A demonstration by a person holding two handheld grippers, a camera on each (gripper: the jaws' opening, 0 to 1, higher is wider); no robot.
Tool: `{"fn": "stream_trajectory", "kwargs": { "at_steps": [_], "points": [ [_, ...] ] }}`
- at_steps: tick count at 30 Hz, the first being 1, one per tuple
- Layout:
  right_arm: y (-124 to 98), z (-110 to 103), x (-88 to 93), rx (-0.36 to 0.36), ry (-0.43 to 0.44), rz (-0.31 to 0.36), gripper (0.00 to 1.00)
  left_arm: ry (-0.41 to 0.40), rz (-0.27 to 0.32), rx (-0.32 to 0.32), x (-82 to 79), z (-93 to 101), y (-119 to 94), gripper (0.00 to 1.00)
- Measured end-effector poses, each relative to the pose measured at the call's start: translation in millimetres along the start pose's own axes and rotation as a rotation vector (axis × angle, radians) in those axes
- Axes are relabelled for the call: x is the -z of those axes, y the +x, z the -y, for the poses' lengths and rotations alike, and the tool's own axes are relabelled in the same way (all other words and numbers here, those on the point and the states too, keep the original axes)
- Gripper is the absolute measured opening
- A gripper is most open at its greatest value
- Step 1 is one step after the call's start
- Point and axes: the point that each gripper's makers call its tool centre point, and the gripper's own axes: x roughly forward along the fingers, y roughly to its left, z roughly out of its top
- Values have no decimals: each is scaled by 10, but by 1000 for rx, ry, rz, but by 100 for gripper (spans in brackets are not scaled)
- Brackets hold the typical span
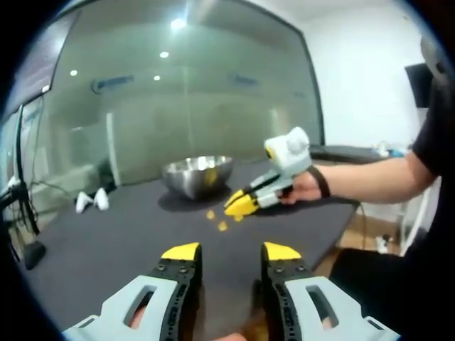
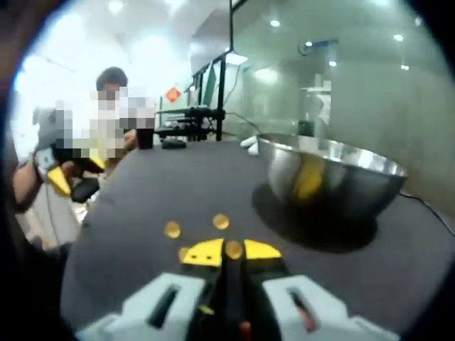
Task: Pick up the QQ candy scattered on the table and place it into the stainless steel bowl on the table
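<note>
The stainless steel bowl (image 1: 197, 174) (image 2: 370, 186) stands on the dark table (image 1: 106, 241) (image 2: 156, 185). A few yellow QQ candies (image 1: 222, 226) (image 2: 172, 229) lie in front of it. My right gripper (image 2: 233, 250) is shut on one QQ candy, pinched between its yellow tips just above the table. In the left gripper view the right gripper (image 1: 234, 207) reaches in from the right, held by a hand, tips low over the candies beside the bowl. My left gripper (image 1: 232, 250) hangs open near the table's front edge, nothing between its fingers. Seen from the right gripper view, the left gripper (image 2: 60, 181) is at the far left.
A glass wall (image 1: 178, 85) runs behind the table. Two small white objects (image 1: 92, 202) lie at the table's far left, near a black stand with cables (image 1: 21, 213). The person (image 1: 434, 142) stands at the table's right edge. Dark items (image 2: 174, 131) sit at the far end.
</note>
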Motion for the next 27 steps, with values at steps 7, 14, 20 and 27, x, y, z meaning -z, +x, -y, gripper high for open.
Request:
{"fn": "stream_trajectory", "kwargs": {
  "at_steps": [7, 14, 20, 27],
  "points": [
    [-77, 30, -158, 10, -11, 37, 10, 3, 4, -1, -24, -2, -14, 35],
    [-303, 126, -614, 65, -25, 151, 10, 2, 2, -2, -17, -6, -27, 35],
    [-442, 411, -1001, 213, -68, 252, 10, 4, 11, 4, -45, 16, -15, 35],
    [-349, 883, -1076, 341, -36, 222, 10, 8, 9, 7, -51, 28, -22, 35]
  ]
}}
